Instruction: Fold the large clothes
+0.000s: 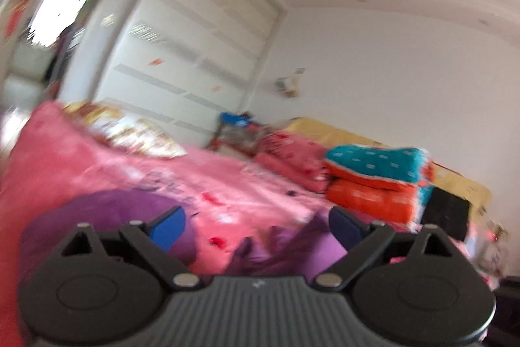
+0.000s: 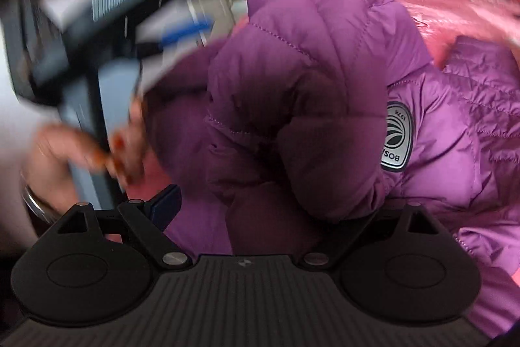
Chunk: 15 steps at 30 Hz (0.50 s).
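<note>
White walls and a tall wardrobe (image 1: 201, 31) backed a bed under a pink blanket (image 1: 227, 184), where the purple puffer jacket (image 2: 325, 70) lay bunched. At its near edge the left gripper (image 1: 256, 223) stood spread wide with nothing between its fingers. The right gripper (image 2: 260, 207) had jacket folds bulging between its spread fingers; whether they pinched the fabric could not be told.

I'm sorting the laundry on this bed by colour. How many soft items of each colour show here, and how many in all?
Purple quilted puffer jacket: 1
Pink patterned folded blanket: 1
Teal and orange folded quilt: 1
Pink fleecy bed cover: 1
Total: 4

The blur hides any smaller pieces.
</note>
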### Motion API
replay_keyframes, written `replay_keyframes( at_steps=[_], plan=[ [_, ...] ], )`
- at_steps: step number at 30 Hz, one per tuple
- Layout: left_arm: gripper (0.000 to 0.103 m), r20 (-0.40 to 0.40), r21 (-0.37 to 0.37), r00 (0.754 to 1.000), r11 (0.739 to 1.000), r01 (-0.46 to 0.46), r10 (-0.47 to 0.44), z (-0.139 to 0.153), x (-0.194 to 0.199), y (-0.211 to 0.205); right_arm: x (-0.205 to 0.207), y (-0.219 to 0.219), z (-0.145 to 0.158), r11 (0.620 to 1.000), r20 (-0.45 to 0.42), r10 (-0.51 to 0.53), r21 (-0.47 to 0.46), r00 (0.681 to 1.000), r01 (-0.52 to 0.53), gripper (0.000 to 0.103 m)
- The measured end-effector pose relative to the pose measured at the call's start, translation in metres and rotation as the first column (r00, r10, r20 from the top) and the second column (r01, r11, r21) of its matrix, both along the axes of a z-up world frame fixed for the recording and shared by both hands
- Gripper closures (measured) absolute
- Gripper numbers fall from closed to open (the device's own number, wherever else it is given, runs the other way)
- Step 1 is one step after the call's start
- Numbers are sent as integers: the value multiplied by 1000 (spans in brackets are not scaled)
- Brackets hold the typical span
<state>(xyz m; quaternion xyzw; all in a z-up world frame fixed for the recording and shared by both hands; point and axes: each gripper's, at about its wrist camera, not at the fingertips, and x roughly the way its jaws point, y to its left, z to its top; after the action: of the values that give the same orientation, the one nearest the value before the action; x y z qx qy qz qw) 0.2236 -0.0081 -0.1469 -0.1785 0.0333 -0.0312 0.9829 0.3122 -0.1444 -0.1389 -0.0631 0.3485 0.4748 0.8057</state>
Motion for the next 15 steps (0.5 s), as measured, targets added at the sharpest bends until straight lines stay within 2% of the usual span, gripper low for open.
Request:
replay_keyframes(
  at_steps=[2,3,6,10,12,15],
  plan=[
    [3,5,32,998,998,56,-56,3,3,-6,-12,10,-7,998,40,14,-55,999,-11,0],
    [3,-19,48,997,996,70,-70,1,7,-11,-18,14,-7,997,57,18,-75,998,-14,0],
    [2,-157,102,986,992,73,-56,-16,27,-23,-33,15,-2,994,91,12,-107,996,-2,0],
    [0,-221,112,975,992,57,-31,-27,38,-24,-59,8,11,988,105,7,-156,994,10,0],
    [0,-247,117,969,992,54,-24,-31,41,-25,-65,0,25,988,96,-3,-153,995,17,0],
    [0,-266,105,964,993,49,-19,-41,44,-19,-68,-27,59,995,65,-57,-82,996,62,0]
  ],
)
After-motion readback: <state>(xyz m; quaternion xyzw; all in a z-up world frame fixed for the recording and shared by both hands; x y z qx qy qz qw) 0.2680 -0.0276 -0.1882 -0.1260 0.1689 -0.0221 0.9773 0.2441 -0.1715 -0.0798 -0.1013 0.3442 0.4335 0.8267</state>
